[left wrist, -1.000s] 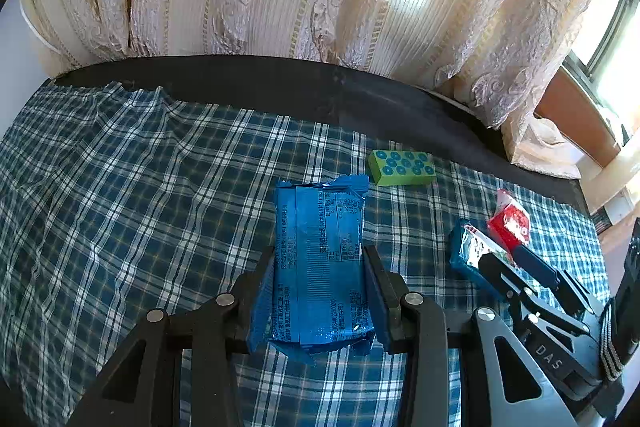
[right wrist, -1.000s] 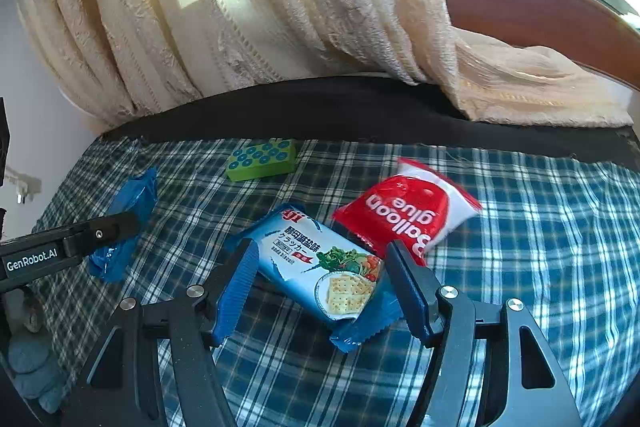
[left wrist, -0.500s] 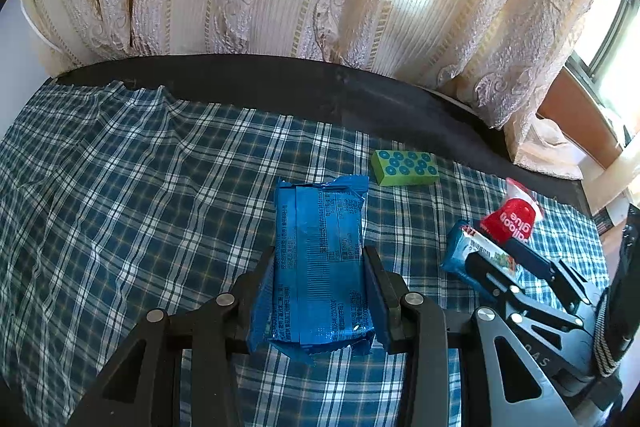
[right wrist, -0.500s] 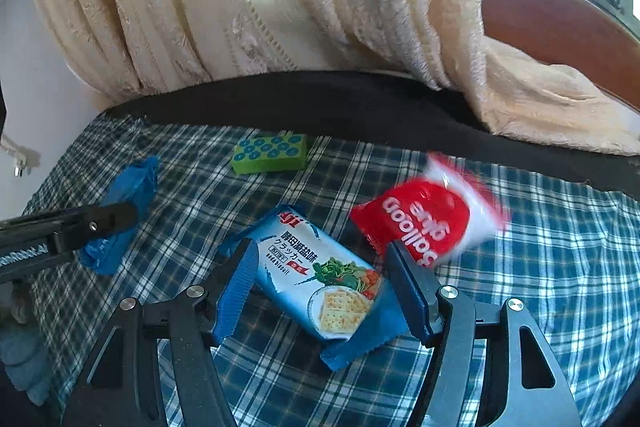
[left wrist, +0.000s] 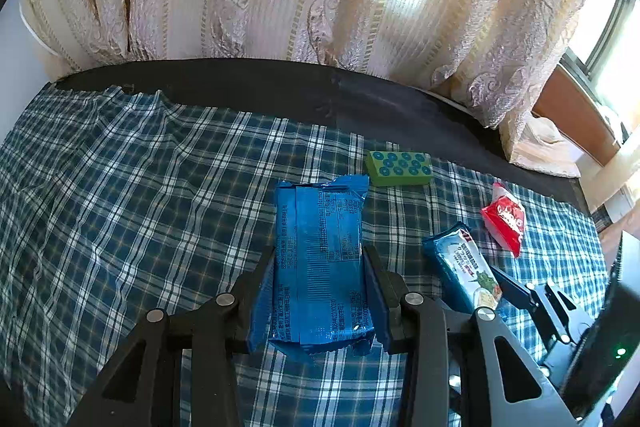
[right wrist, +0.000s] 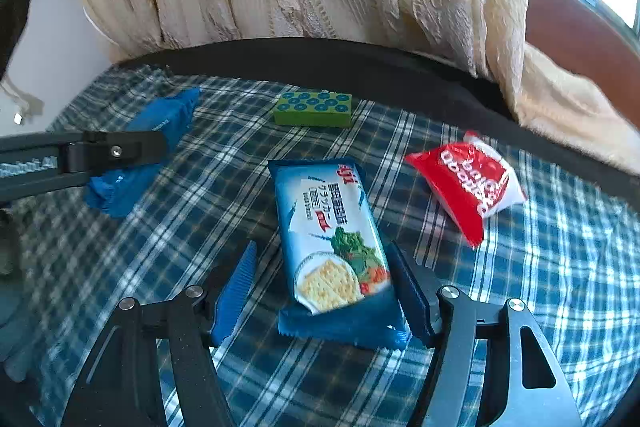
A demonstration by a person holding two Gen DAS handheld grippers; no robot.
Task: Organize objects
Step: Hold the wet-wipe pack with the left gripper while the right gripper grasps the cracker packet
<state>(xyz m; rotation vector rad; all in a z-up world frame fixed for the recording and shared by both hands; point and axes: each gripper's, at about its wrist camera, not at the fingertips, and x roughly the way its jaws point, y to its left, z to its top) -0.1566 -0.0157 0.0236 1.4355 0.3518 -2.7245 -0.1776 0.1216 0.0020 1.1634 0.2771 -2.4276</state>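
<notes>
Two packets being lined up on the checked surface (left wrist: 120, 187).
Left tongs (left wrist: 318, 301) clamp the blue packet (left wrist: 320, 267); right tongs (right wrist: 324, 299) stand open astride the cracker packet (right wrist: 332, 239), probably to straighten it.

Glossy foil packets (left wrist: 320, 267), woven plaid cloth (left wrist: 140, 207)

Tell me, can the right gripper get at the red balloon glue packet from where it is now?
Probably not straight away. The right gripper has the cracker packet between its open fingers, and the red balloon glue packet lies off to its right on the plaid cloth. Nothing covers the red packet once the gripper shifts.
</notes>
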